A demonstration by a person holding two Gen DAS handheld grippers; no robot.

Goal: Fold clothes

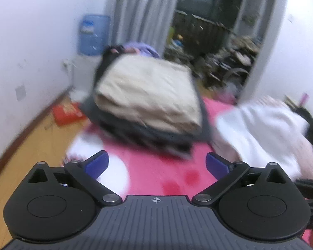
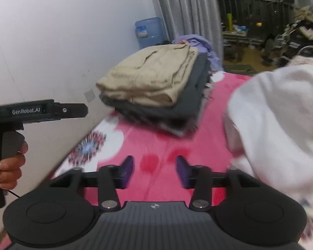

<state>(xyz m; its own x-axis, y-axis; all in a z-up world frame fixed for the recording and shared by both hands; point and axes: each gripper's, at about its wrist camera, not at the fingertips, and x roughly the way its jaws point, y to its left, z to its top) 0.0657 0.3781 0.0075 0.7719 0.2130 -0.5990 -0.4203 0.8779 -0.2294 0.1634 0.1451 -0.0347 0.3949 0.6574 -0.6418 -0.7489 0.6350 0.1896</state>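
A stack of folded clothes sits on the pink flowered blanket (image 1: 156, 170), a beige garment (image 1: 148, 95) on top of dark grey ones (image 1: 156, 133). The stack also shows in the right wrist view (image 2: 152, 79). A loose white garment (image 1: 265, 133) lies crumpled to the right of it, large in the right wrist view (image 2: 281, 129). My left gripper (image 1: 156, 164) is open and empty, above the blanket in front of the stack. My right gripper (image 2: 154, 170) is open and empty above the blanket, left of the white garment. The left gripper's body (image 2: 37, 112) shows at the left.
A lilac garment (image 2: 198, 41) lies behind the stack. A blue water jug (image 2: 150, 32) stands by the white wall and grey curtain. A red box (image 1: 66, 112) lies on the wooden floor left of the bed. A cluttered dark room opens beyond.
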